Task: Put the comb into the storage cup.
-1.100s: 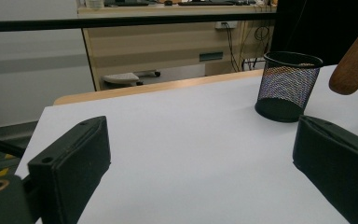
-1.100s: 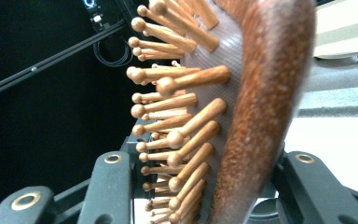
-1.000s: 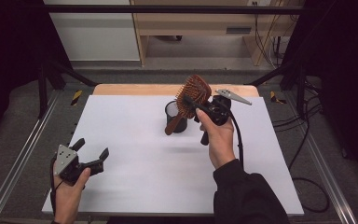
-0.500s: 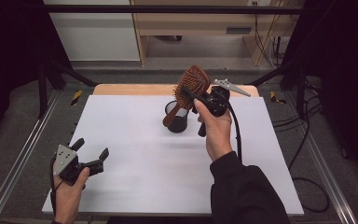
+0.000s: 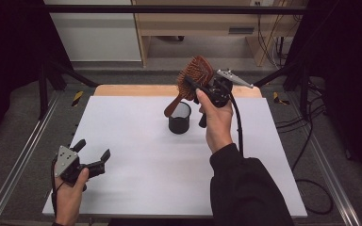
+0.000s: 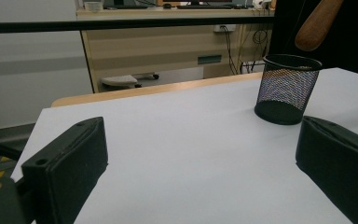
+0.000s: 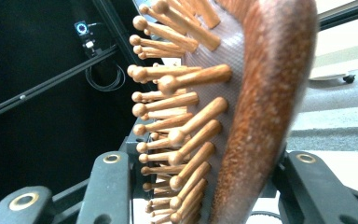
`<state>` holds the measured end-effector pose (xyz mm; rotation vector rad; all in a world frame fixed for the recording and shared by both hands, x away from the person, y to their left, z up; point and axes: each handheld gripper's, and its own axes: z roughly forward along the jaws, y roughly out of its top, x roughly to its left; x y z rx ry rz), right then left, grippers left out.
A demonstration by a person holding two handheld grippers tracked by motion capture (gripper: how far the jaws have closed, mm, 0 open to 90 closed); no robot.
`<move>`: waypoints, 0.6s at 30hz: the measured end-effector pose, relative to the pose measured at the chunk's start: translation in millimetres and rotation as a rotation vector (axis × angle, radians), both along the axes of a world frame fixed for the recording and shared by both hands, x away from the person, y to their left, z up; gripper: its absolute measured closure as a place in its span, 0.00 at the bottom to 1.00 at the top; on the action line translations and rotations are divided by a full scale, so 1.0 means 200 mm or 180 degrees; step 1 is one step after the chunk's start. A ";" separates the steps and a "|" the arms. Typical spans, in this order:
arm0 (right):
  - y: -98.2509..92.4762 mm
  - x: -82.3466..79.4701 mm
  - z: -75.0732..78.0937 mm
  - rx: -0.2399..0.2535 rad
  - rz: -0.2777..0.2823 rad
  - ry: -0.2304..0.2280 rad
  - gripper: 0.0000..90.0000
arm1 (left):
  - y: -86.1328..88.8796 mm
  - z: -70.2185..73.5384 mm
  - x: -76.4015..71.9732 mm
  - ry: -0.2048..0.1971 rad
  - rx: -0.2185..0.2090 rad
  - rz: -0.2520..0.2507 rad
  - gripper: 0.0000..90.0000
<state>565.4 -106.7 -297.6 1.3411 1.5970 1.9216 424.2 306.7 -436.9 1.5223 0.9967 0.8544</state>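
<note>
Above the mesh cup [image 5: 179,117], the hairbrush [image 5: 192,80] slants, handle pointing down-left.

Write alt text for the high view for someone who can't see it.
The right tool holds a wooden hairbrush by its head, handle tip just above a black mesh cup on a white table. The left tool rests open at the table's near left.

place: lab/test rig | evidence: alu-frame table [image 5: 9,188], black curtains [image 5: 9,52], floor cables [image 5: 311,141], office desk [image 5: 193,23] behind
</note>
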 end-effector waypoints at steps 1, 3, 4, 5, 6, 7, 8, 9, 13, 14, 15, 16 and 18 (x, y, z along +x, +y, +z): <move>0.00 0.01 0.00 0.0011 -0.0009 -0.0010 0.59 | 0.00 0.00 0.00 -0.0001 0.0001 -0.0002 0.03; 0.00 0.02 0.01 0.0014 -0.0032 -0.0027 0.59 | 0.00 0.00 0.00 0.0001 -0.0006 0.0002 0.03; 0.00 0.03 0.01 0.0021 -0.0039 -0.0022 0.59 | 0.01 0.00 0.01 0.0004 -0.0009 0.0006 0.03; 0.00 0.03 0.01 0.0019 -0.0050 -0.0036 0.59 | 0.01 0.00 0.01 0.0006 -0.0010 0.0007 0.03; 0.00 0.04 0.01 0.0013 -0.0058 -0.0040 0.59 | 0.01 0.00 0.01 0.0007 -0.0013 0.0009 0.03; 0.00 0.05 0.01 0.0003 -0.0071 -0.0043 0.59 | 0.01 -0.01 0.01 0.0006 -0.0013 0.0011 0.03; 0.00 0.05 0.01 0.0008 -0.0080 -0.0031 0.59 | 0.01 -0.01 0.01 0.0004 -0.0012 0.0011 0.03; 0.00 0.06 0.01 0.0010 -0.0087 -0.0031 0.59 | 0.01 -0.01 0.01 0.0001 -0.0009 0.0009 0.03; -0.01 0.08 0.01 0.0014 -0.0123 -0.0024 0.59 | 0.01 -0.01 0.02 0.0003 -0.0022 0.0023 0.03; -0.01 0.09 0.01 0.0019 -0.0130 -0.0023 0.59 | 0.01 -0.01 0.02 0.0004 -0.0017 0.0023 0.03; -0.02 0.09 0.01 0.0029 -0.0137 -0.0011 0.59 | 0.01 -0.01 0.02 0.0006 -0.0016 0.0019 0.03; -0.02 0.10 0.01 0.0011 -0.0147 -0.0026 0.59 | 0.01 -0.01 0.02 0.0007 -0.0016 0.0019 0.02; -0.02 0.10 0.01 -0.0002 -0.0156 -0.0027 0.59 | 0.01 -0.01 0.02 0.0006 -0.0021 0.0016 0.03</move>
